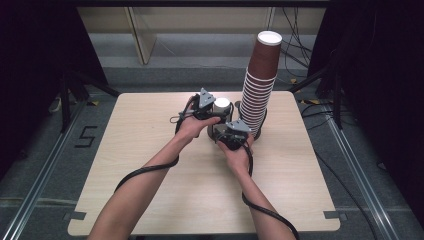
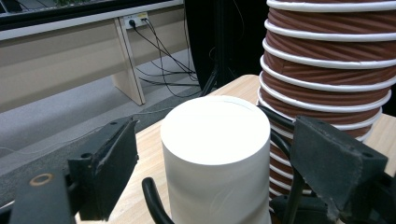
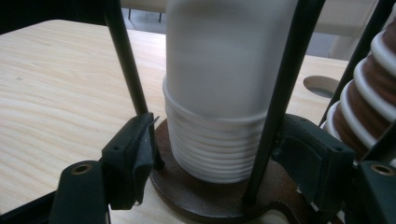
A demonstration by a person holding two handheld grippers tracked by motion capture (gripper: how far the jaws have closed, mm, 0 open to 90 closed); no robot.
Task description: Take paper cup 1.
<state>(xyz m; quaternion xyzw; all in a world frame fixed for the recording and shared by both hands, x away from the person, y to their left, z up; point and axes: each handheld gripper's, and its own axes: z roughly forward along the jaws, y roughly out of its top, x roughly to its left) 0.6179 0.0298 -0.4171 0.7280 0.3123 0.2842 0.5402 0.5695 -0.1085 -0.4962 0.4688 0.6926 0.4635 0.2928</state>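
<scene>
We see the white cup stack (image 3: 215,107) in its wire holder (image 3: 205,196) near the bench's (image 1: 150,190) far edge, beside the brown cup tower (image 1: 258,90). Left tool (image 2: 215,168) and right tool (image 3: 219,163) straddle it with jaws apart, not pressing.

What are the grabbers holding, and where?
Left gripper: nothing; its jaws flank the top white cup with gaps. Right gripper: jaws sit by the black rods; a grip cannot be told.

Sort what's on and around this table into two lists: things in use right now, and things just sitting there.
In use:
- white cup stack, upside down
- wire holder with dark round base
- left gripper, jaws either side of the top cup
- right gripper, jaws low by the stack

Just sitting there:
- tall brown cup stack
- table
- wall cables
</scene>
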